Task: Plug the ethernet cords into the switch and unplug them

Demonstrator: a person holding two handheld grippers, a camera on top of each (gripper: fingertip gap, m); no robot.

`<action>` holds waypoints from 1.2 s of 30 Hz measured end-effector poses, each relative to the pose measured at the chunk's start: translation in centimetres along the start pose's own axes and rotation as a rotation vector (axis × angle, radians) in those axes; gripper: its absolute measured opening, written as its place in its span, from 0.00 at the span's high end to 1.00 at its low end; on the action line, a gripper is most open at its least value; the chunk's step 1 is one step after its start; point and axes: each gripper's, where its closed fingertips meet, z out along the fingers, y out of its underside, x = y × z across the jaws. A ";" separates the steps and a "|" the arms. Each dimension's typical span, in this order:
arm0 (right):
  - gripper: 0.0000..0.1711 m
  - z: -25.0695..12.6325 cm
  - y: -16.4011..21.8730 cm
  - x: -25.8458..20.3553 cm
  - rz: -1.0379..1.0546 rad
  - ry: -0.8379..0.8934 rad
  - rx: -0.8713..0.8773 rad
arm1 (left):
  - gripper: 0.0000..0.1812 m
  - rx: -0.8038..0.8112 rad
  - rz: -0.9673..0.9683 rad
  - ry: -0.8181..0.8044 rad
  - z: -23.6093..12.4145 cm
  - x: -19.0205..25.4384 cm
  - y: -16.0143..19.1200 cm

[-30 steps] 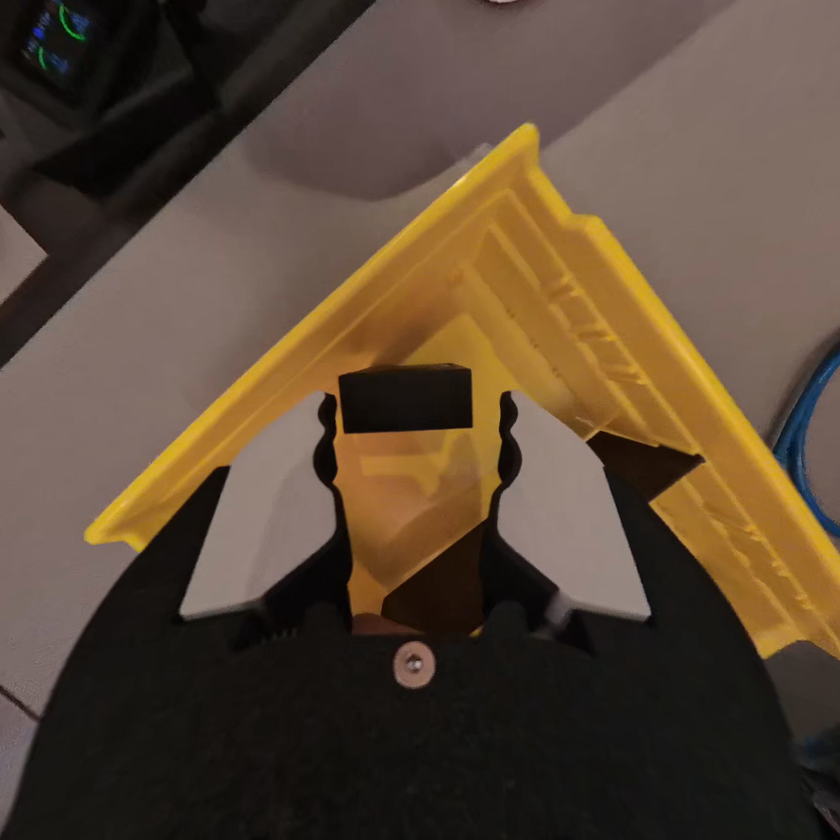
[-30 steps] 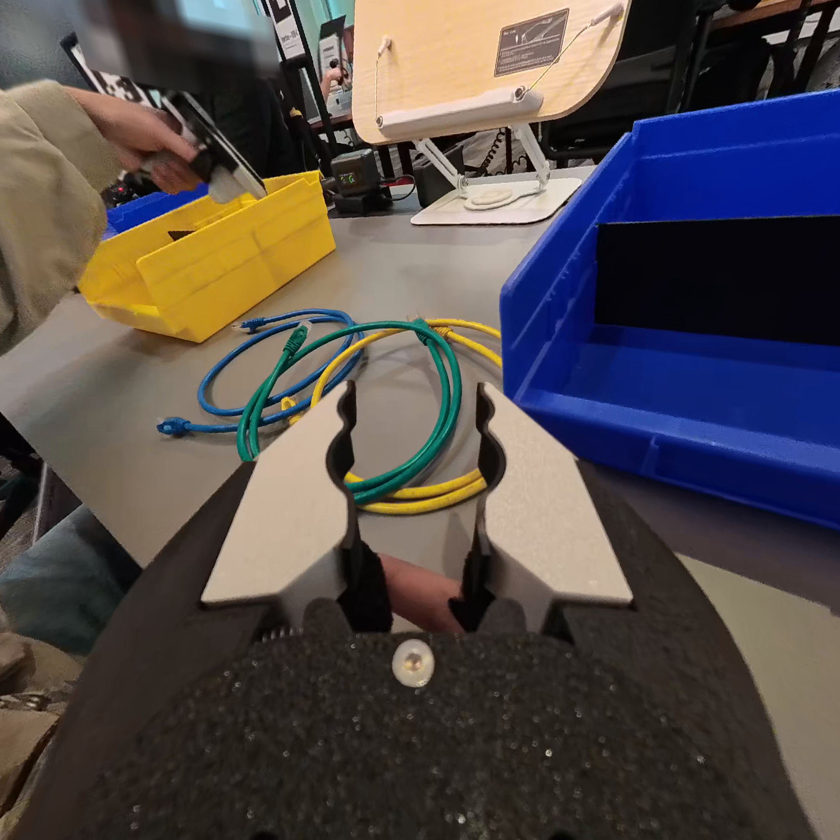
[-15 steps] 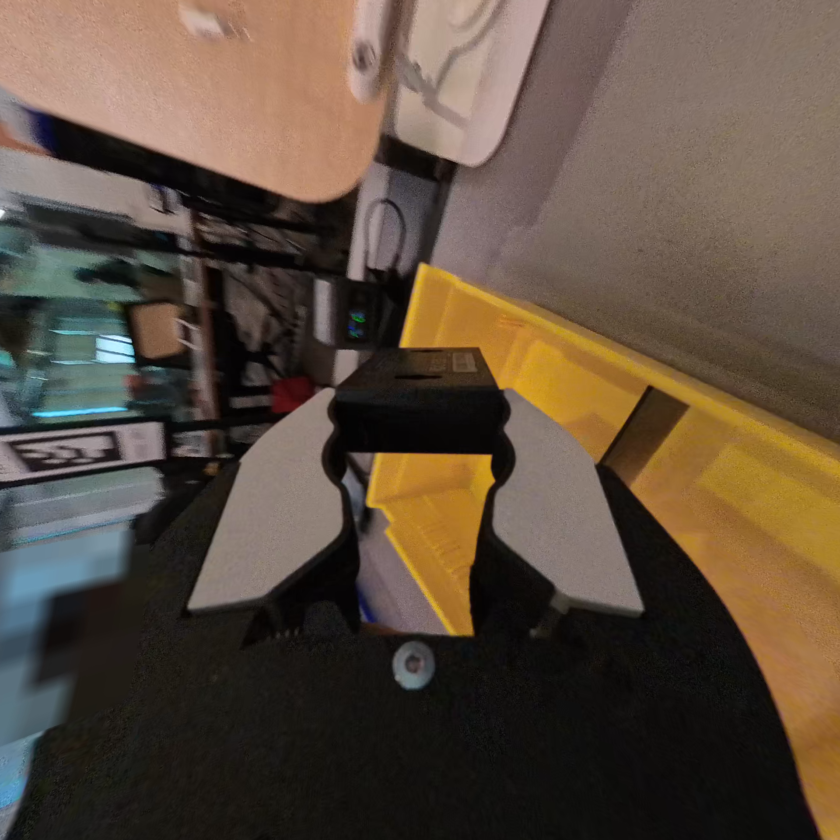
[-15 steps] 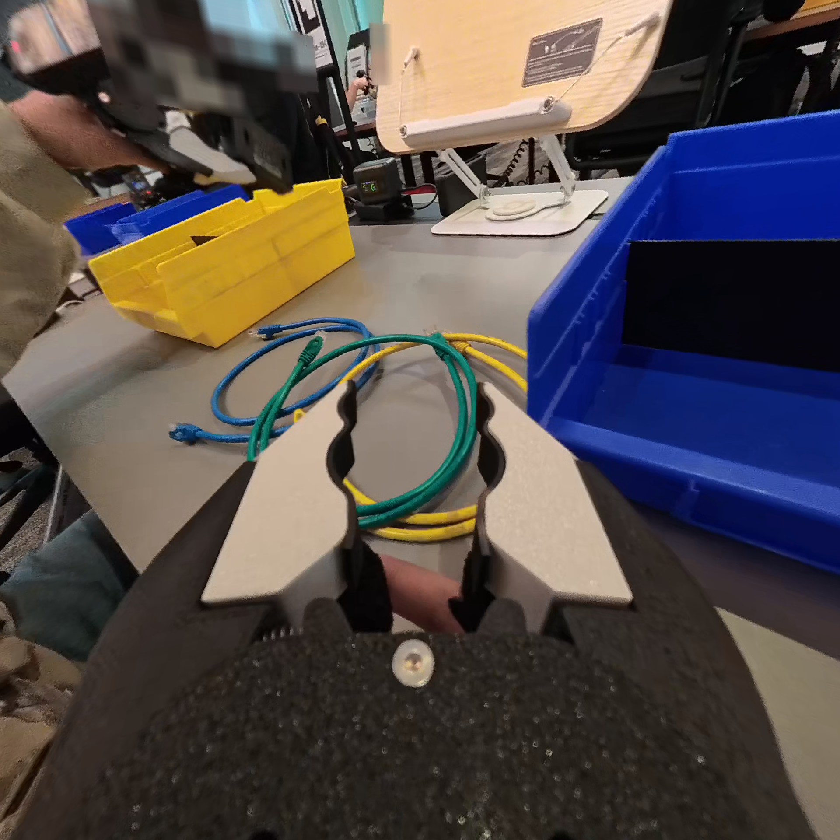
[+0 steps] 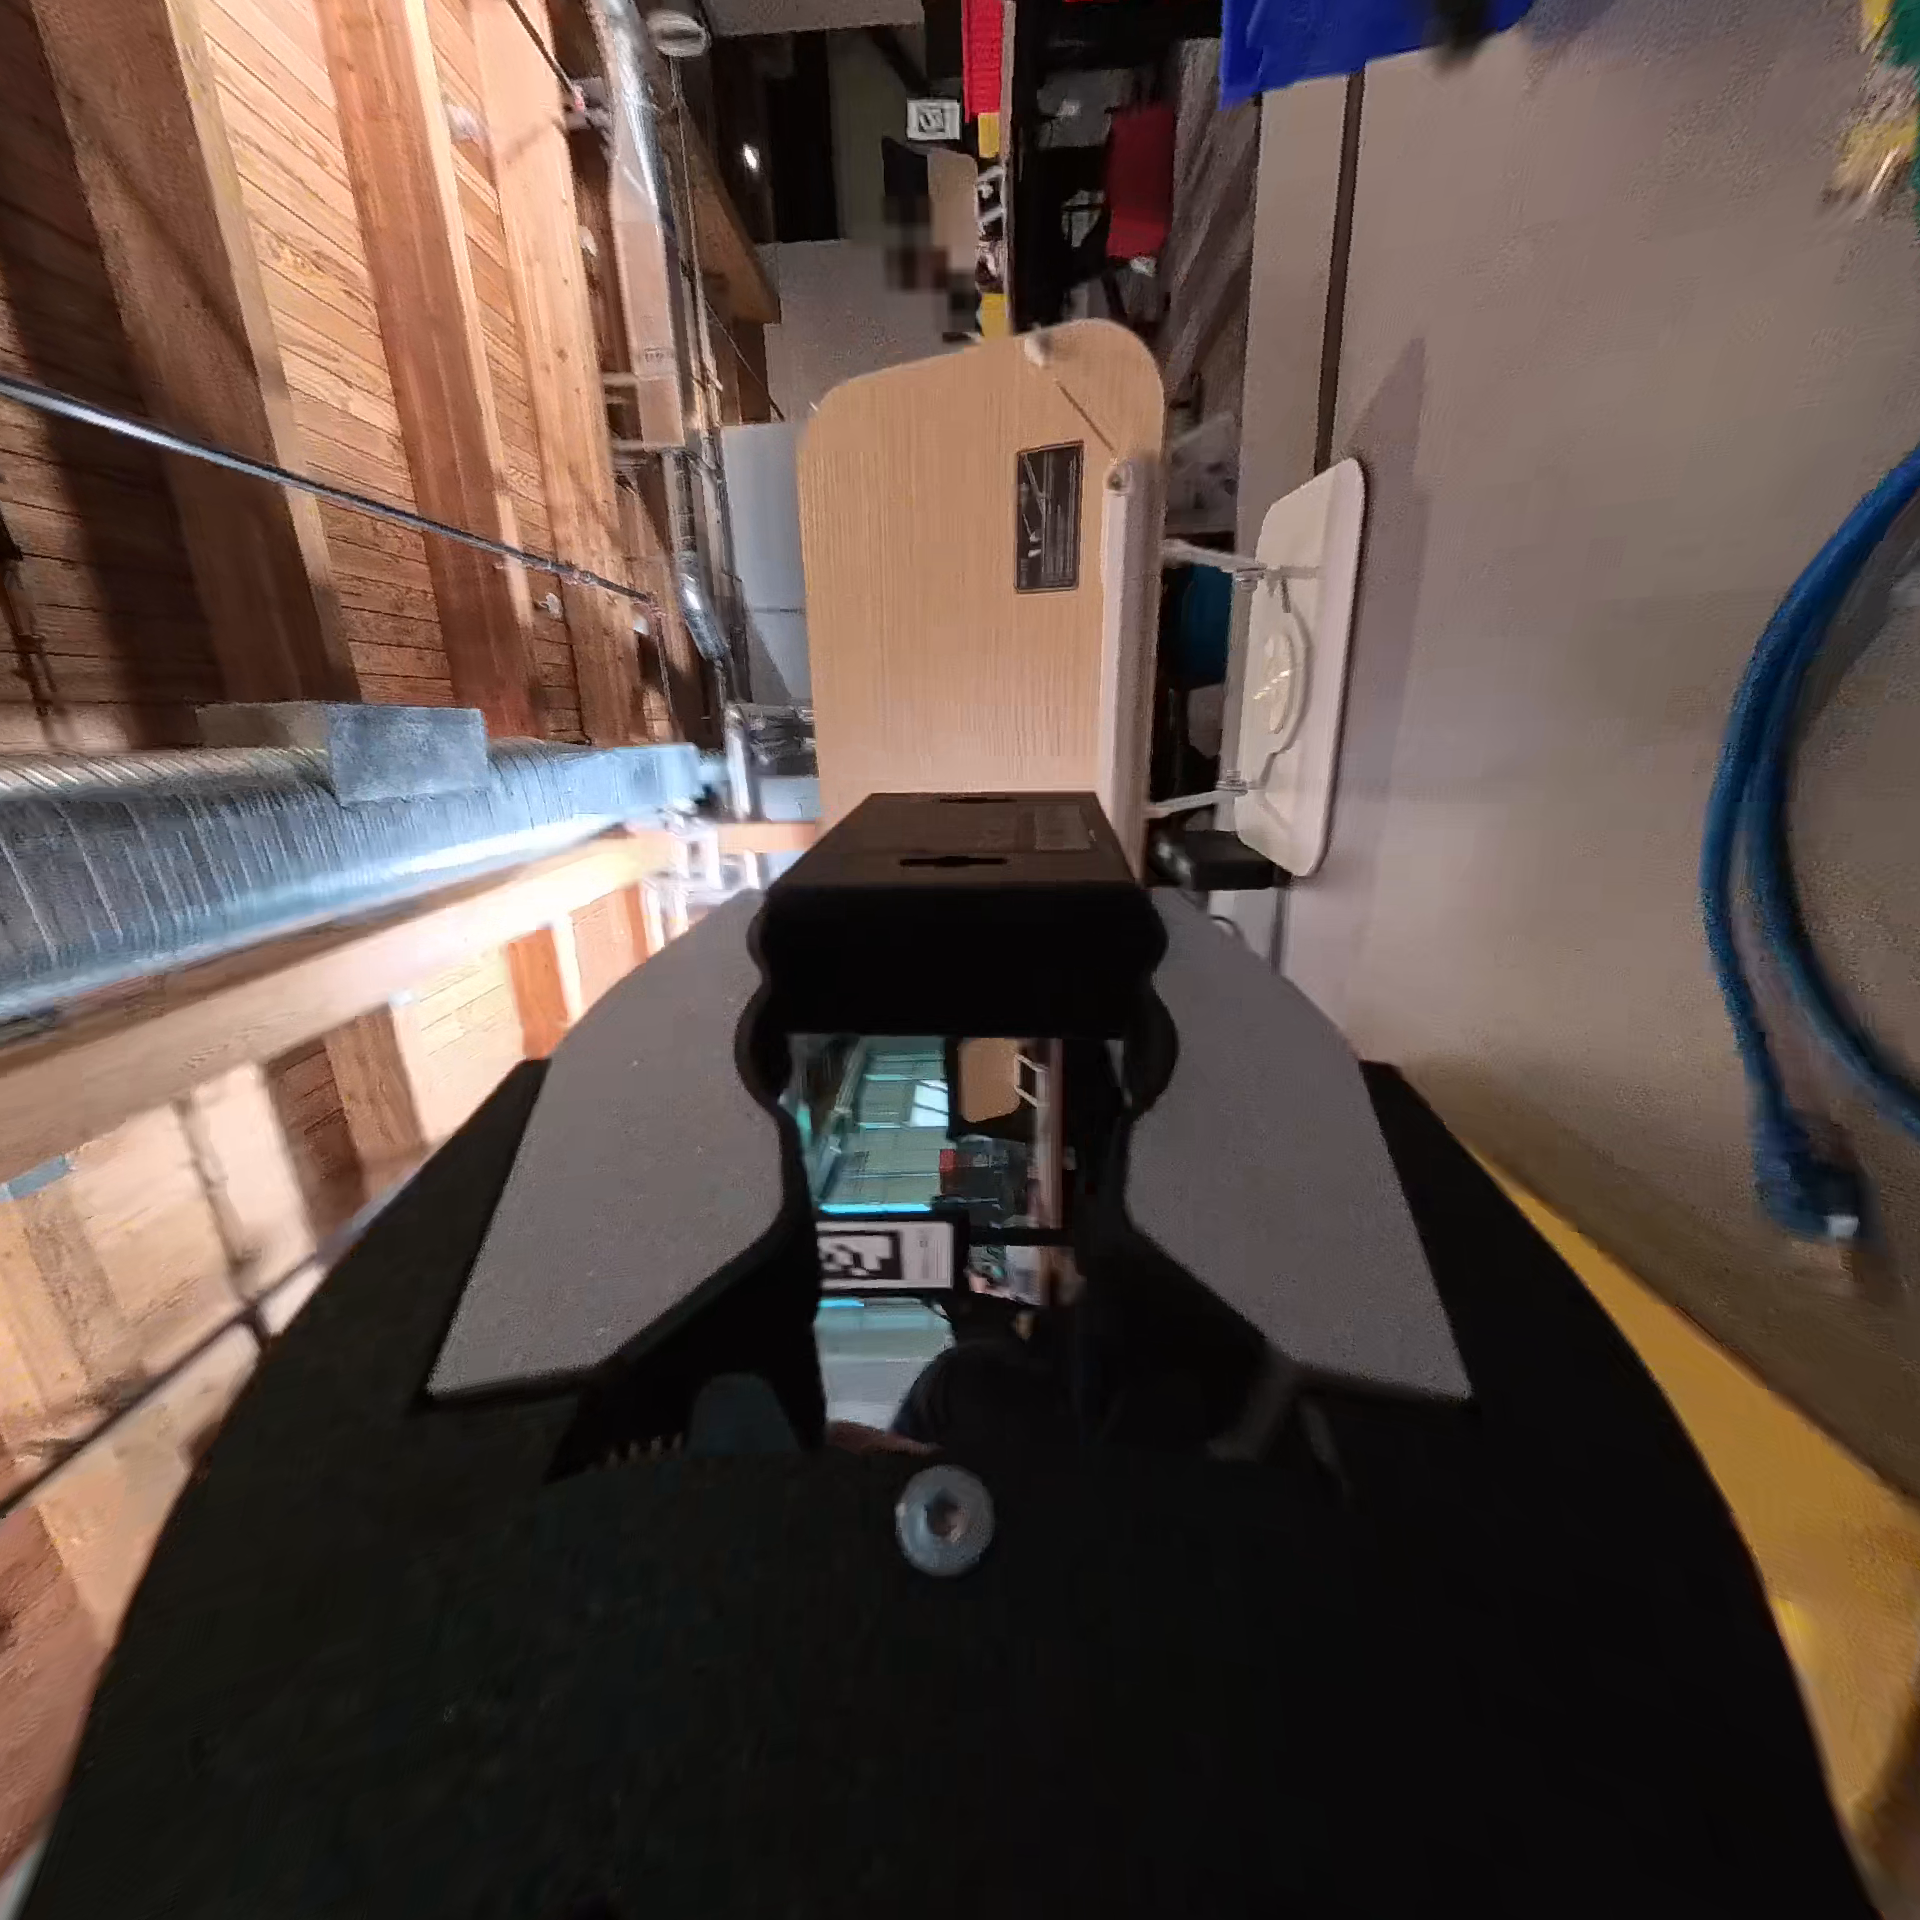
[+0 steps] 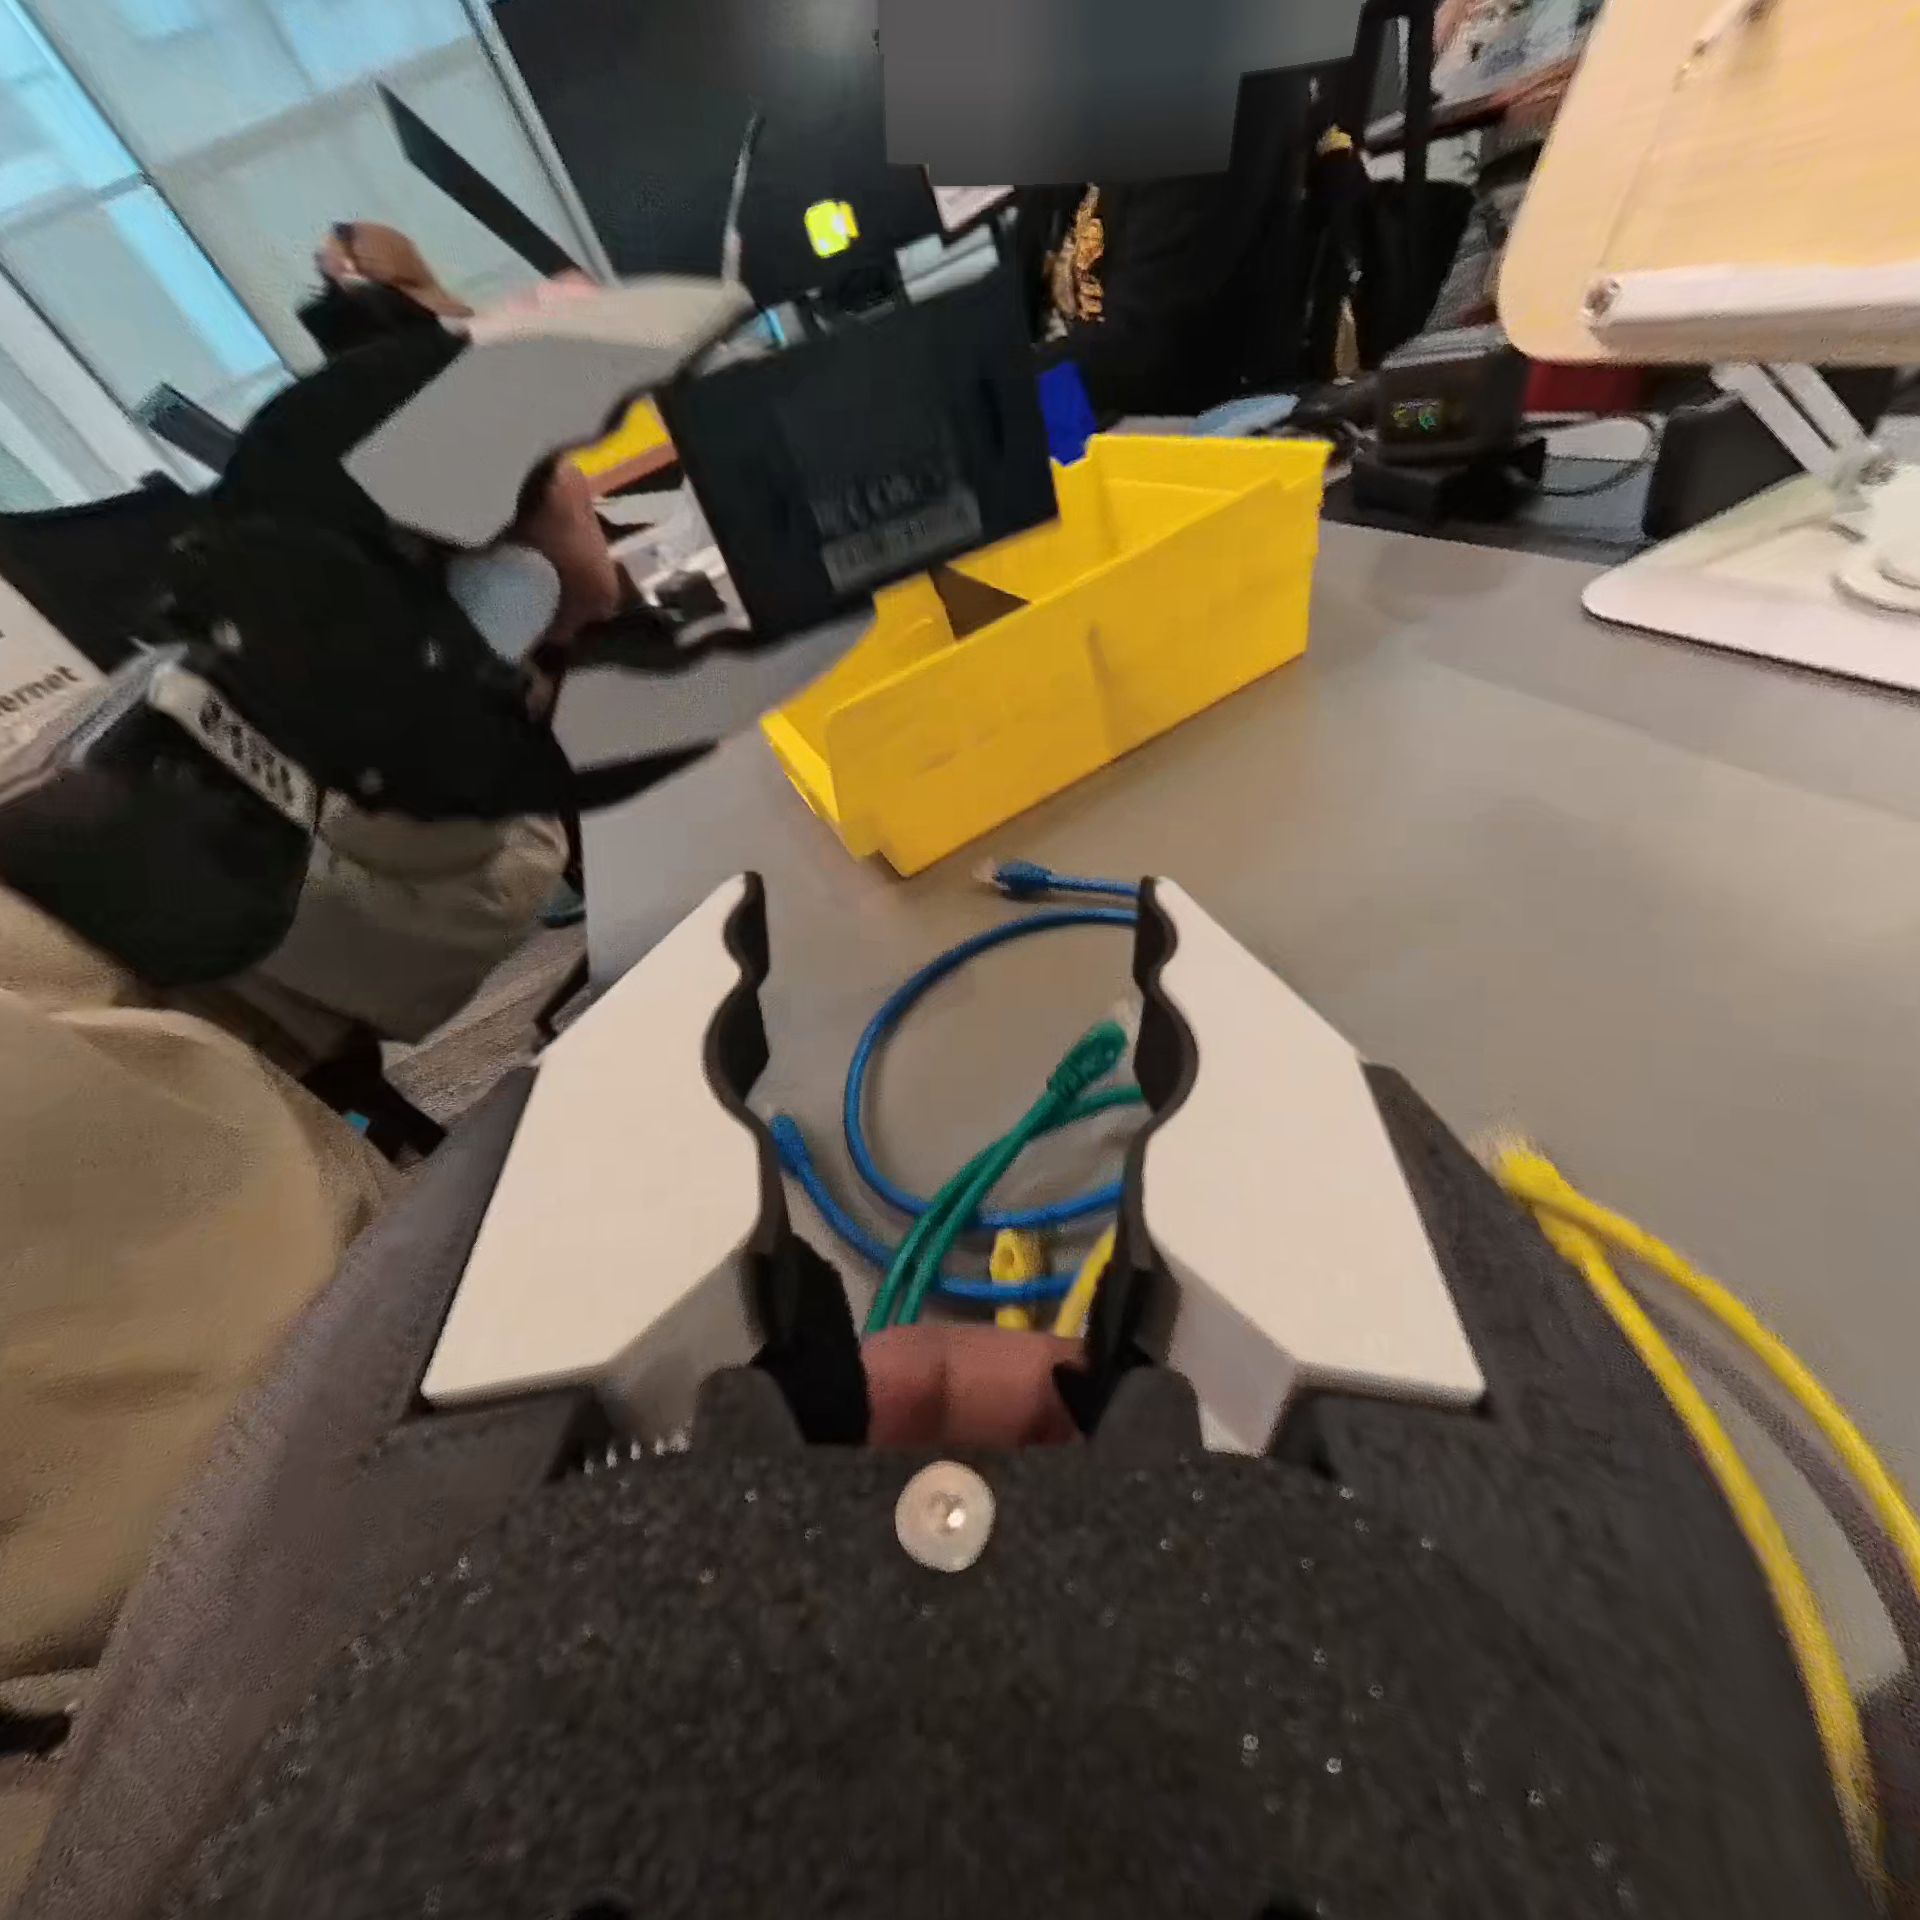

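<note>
Black switch (image 5: 956,914) sits pinched in the left gripper (image 5: 956,997), aloft over the yellow bin (image 6: 1081,665); a loose pinch could drop it. Spread and empty, the right gripper (image 6: 951,997) hovers above blue (image 6: 935,1039), green (image 6: 997,1164) and yellow cords (image 6: 1662,1351) on a grey table (image 6: 1507,831), in a cluttered workshop.

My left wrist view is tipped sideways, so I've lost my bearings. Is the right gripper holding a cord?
Observer: No. The right gripper is open and empty, above the cords on the table.
Operator: I see only a blue cord. Others?
Observer: A green cord and a yellow cord lie with the blue cord, none plugged in.
Operator: Where is my switch?
Observer: The left gripper holds the switch off the table, near the yellow bin.
</note>
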 end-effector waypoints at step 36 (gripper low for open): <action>0.86 0.0 -1.1 -3.7 -0.032 -0.129 0.291 | 0.70 0.392 -1.820 0.601 -7.3 5.5 -7.6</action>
